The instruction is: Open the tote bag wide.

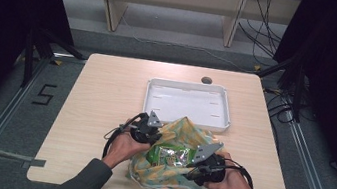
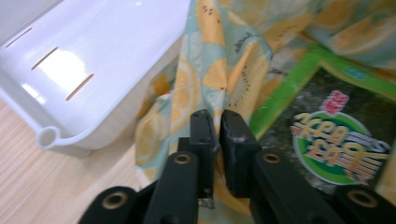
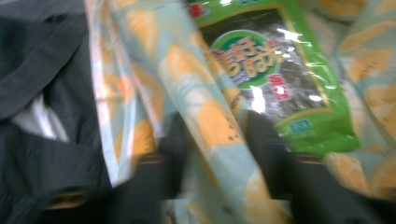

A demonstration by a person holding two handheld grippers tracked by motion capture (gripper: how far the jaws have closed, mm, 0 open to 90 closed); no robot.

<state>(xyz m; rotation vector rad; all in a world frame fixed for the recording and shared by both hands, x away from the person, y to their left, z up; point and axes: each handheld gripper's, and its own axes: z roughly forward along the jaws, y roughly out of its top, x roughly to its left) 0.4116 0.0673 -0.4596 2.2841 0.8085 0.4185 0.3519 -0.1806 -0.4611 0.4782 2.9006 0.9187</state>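
**Currently: bag mouth held open at both rims**

Left tongs [image 2: 215, 140] are seen nearly closed, pinching the left rim of the fruit-print bag [image 1: 169, 175], which sits on the near middle of the surface [image 1: 105, 95]. Right tongs [image 3: 210, 135] straddle a fold of the right rim; blur prevents the grip being confirmed. A green seaweed packet [image 1: 167, 155] lies inside the bag. A white tray [image 1: 188, 102] stands empty just beyond. Judged best: rims pulled apart evenly, kept low, cloth tension held so the packet is exposed without tipping.
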